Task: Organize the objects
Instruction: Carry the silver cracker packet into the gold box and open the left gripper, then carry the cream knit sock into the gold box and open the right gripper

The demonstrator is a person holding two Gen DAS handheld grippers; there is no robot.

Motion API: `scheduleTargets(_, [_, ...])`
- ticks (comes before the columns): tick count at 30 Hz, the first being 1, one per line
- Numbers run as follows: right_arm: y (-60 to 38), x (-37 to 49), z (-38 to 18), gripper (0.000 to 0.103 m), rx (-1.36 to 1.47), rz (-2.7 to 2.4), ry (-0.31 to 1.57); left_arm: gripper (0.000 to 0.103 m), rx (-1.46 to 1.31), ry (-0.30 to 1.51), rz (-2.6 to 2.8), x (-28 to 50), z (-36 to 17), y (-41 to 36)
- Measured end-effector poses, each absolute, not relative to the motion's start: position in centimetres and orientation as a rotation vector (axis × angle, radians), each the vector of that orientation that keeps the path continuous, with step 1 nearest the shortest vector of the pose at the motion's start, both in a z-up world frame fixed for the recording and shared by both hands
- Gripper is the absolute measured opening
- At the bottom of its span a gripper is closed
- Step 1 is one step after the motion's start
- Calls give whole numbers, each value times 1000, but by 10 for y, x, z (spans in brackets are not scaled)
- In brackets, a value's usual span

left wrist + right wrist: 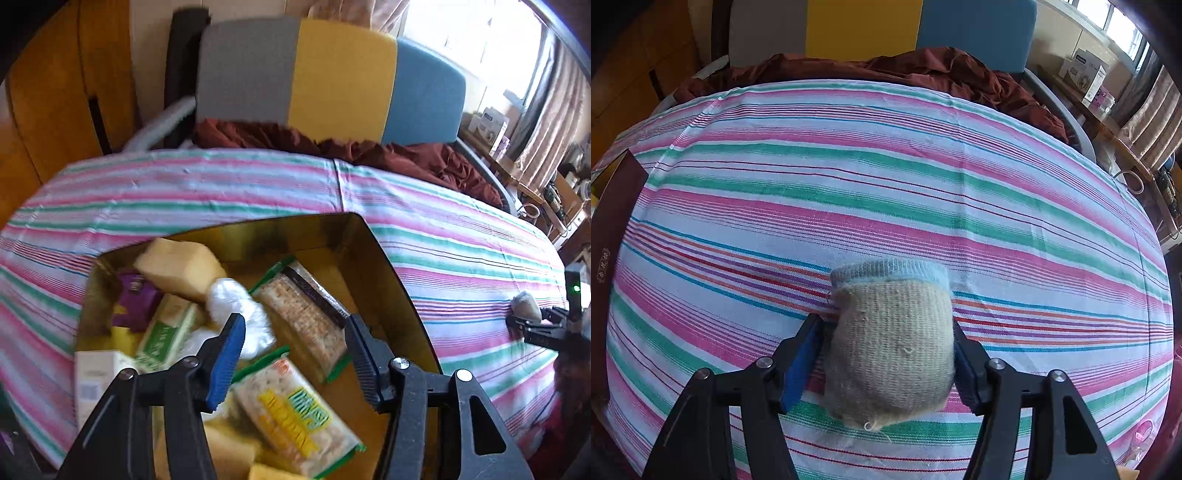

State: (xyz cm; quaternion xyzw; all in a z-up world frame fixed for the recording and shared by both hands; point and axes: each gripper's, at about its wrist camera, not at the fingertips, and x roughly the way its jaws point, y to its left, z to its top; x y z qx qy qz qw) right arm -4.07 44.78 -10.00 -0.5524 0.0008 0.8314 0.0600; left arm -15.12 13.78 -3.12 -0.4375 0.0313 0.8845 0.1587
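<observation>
A striped cloth [886, 177] covers the whole table and carries everything else. At its left side sits an open box [373, 243] with a gold lining, already crowded with cracker packets [303, 317], yellow sponges [177, 269], a crumpled white plastic bag [236, 306] and a purple packet [135, 299]. The left gripper [291, 343] hangs over this box with its jaws spread wide and nothing between them.

Well to the right of the box, alone on the cloth, lies a rolled sock [892, 350], beige knit with a pale blue cuff. The right gripper [886, 354] stands around it, one pad touching each side of the bundle; the knit looks slightly pinched, so the claw seems clenched on the sock, which still appears to rest on the cloth.

The sock should be light, soft and springy, with nothing fragile about it. It will squash under pressure, so a firm squeeze across the thick middle of the roll, as here, seems safest. The rough knit is unlikely to slip, though a loose thread hangs near its lower end.
</observation>
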Motion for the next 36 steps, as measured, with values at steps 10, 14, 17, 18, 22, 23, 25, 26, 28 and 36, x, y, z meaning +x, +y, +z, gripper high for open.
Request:
scheduleTargets(10, [440, -40, -98, 55, -1663, 2524, -60, 68, -1051, 105, 2714, -73, -7, 92])
scheduleTargets(14, [439, -41, -99, 55, -1660, 2521, -81, 68, -1019, 116, 2771, -56, -3, 78])
scheduleTargets(17, [438, -43, -100, 55, -1655, 2506, -89, 68, -999, 119, 2798, -47, 2, 69])
scheduleTargets(18, [437, -44, -100, 55, -1655, 2497, -98, 69, -999, 122, 2803, -45, 2, 67])
scheduleTargets(22, [428, -43, -98, 54, -1662, 2423, -113, 69, -1020, 109, 2804, -41, 1, 56])
scheduleTargets(23, [425, -43, -97, 54, -1664, 2402, -122, 69, -1020, 110, 2809, -39, 0, 54])
scheduleTargets(25, [417, -41, -95, 54, -1665, 2371, -136, 70, -1032, 108, 2817, -38, -2, 49])
scheduleTargets(26, [414, -40, -93, 54, -1667, 2367, -120, 70, -1039, 97, 2814, -37, -3, 47])
scheduleTargets(28, [406, -37, -90, 54, -1689, 2386, -31, 71, -1048, 75, 2810, -36, -6, 41])
scheduleTargets(36, [319, -33, -38, 54, -1637, 2667, 51, 76, -1052, -25, 2834, -30, -10, 14])
